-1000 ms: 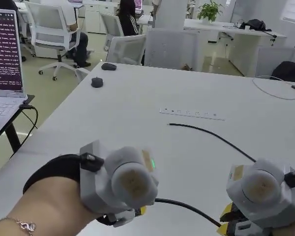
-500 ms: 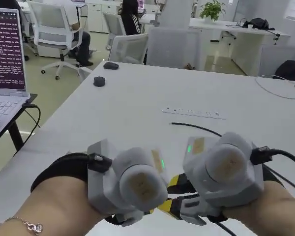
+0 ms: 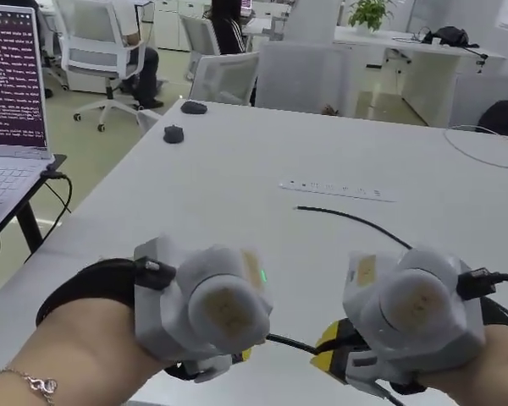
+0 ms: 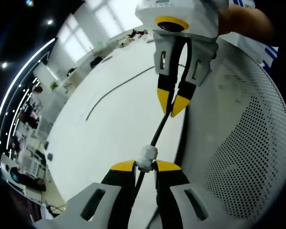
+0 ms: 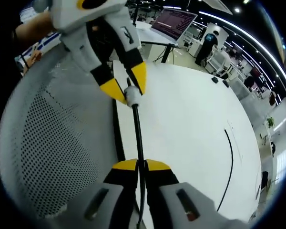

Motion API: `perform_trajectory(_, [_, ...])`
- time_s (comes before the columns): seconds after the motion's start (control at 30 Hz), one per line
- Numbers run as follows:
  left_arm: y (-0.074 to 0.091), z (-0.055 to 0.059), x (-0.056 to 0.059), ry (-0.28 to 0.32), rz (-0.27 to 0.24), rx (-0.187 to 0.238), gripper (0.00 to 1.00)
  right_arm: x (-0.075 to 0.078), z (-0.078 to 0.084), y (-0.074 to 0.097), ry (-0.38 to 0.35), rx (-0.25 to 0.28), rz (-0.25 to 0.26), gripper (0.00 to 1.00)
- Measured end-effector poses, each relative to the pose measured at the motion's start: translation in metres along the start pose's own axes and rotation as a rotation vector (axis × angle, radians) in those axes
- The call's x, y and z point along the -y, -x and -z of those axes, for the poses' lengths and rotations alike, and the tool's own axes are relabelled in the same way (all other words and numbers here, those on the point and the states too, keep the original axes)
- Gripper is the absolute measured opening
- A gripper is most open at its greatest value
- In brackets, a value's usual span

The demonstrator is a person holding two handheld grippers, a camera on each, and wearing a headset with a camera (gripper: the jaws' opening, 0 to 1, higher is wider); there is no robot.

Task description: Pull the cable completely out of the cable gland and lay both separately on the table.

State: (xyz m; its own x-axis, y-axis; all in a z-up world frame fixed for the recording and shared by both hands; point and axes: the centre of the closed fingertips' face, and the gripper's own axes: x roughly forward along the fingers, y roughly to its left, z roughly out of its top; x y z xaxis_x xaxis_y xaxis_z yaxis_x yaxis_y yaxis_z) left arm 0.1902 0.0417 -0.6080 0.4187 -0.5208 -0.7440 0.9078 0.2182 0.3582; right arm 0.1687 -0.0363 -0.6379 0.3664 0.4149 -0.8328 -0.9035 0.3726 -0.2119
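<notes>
The left gripper (image 4: 146,166) is clenching its jaws on the white gland (image 4: 146,156), and the right gripper (image 4: 171,104) is pinching the black cable (image 4: 158,131) close by. A short, straight stretch of cable is running between them. Both are hovering over the near edge of the desk (image 3: 237,186), with a mesh chair (image 4: 238,143) showing beside that edge. The cable is still passing through the gland, and its far length is lying loose toward the desk's middle. I judge the pull begun but unfinished: drawing the cable free and laying both pieces down apart are remaining
</notes>
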Motion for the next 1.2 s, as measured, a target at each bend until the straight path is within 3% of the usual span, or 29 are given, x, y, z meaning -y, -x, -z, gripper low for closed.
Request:
perform_trajectory(0.13, [0.001,-0.001,-0.004,0.001,-0.010,0.002,0.16,0.008,0.030,0.004,-0.019,-0.079,0.031,0.03])
perform_trajectory(0.27, [0.001,-0.002,-0.005,0.001,-0.012,0.003,0.16,0.009,0.027,0.006,-0.045,-0.061,0.025,0.06])
perform_trajectory(0.4, [0.000,-0.003,-0.004,-0.008,-0.010,0.004,0.16,0.002,-0.015,0.002,-0.056,0.067,-0.012,0.21])
perform_trajectory(0.57, [0.003,-0.008,-0.002,-0.016,-0.012,0.018,0.16,-0.006,-0.068,-0.005,-0.001,0.174,-0.055,0.20])
perform_trajectory(0.67, [0.005,-0.010,-0.002,-0.015,-0.012,0.028,0.16,-0.007,-0.080,-0.008,0.038,0.181,-0.055,0.16])
perform_trajectory(0.73, [0.006,-0.009,-0.002,-0.013,-0.013,0.028,0.16,-0.006,-0.075,-0.009,0.064,0.151,-0.058,0.03])
perform_trajectory(0.9, [0.010,0.001,-0.009,-0.004,-0.030,0.015,0.16,-0.004,-0.065,-0.011,0.056,0.130,-0.063,0.03])
perform_trajectory(1.2, [0.014,0.013,-0.023,0.019,-0.058,0.003,0.16,0.011,-0.034,-0.006,0.005,0.076,-0.018,0.03])
